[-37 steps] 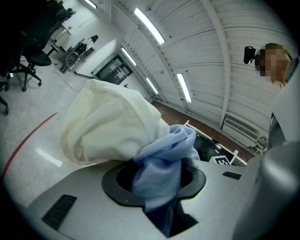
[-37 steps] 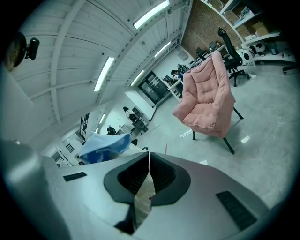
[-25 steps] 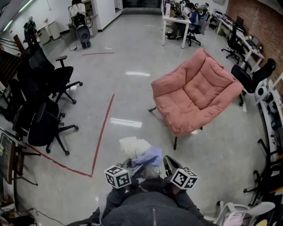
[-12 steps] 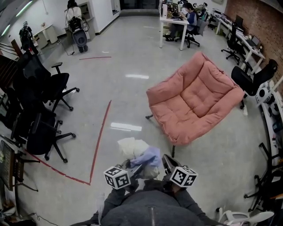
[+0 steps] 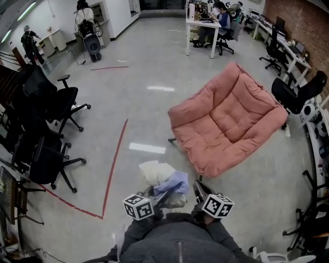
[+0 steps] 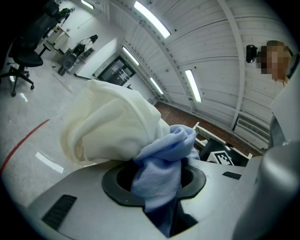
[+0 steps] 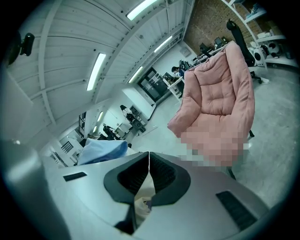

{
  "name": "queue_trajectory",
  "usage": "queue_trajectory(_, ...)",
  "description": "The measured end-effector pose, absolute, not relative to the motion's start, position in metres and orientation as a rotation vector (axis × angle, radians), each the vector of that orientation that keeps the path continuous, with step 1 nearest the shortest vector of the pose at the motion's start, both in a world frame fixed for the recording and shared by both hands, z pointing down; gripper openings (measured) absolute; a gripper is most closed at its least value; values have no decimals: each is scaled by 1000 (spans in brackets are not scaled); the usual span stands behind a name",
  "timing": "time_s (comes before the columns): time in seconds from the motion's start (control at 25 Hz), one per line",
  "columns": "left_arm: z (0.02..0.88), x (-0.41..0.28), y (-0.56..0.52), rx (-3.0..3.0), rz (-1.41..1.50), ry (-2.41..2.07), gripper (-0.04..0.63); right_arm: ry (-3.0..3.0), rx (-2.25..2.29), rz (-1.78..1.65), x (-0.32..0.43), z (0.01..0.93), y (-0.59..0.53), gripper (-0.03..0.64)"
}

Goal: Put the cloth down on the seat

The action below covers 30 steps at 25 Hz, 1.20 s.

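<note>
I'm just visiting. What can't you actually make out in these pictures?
- Left gripper view: the bunched cloth hides whatever lies straight ahead.
- Right gripper view: a mosaic patch covers the front of the pink chair.
- Head view: the seated person far off is too small to read.

**Head view.** Bright, even overhead light is filling the room. Two pale rectangular reflections are glaring off the polished floor (image 5: pixel 154 113). Shadows under the pink seat (image 5: pixel 231 123) are falling short and soft. The wide lens is bending straight lines near the rim, and the corners are darkening to black.

**Left gripper view.** Long ceiling light strips (image 6: pixel 151 18) are burning out to pure white. The cloth (image 6: pixel 112 122), close to the lens, is rendering slightly soft, and its cream folds are nearing overexposure.

**Right gripper view.** A cool greenish cast is tinting the frame, and a black vignette is ringing it.
</note>
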<state>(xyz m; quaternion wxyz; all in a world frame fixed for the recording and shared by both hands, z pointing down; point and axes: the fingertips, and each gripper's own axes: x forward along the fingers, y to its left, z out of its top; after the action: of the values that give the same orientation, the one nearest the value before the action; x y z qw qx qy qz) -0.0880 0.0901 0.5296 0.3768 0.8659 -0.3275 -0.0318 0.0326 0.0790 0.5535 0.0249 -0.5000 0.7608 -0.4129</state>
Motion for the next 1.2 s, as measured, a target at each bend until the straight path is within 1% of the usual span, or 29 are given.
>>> queue_trajectory(0.32, 532, -69, 75, 2220, -104, -840, 133, 2345, -1537, -1299, 45, 563, 68, 11)
queue_trajectory(0.84, 534, -63, 96, 2213, -48, -834, 133, 2313, -1513, -1319, 48, 561, 85, 11)
queue_trajectory(1.2, 533, -47, 74, 2239, -28, -781, 132, 2251, -1553, -1298, 66, 561, 70, 11)
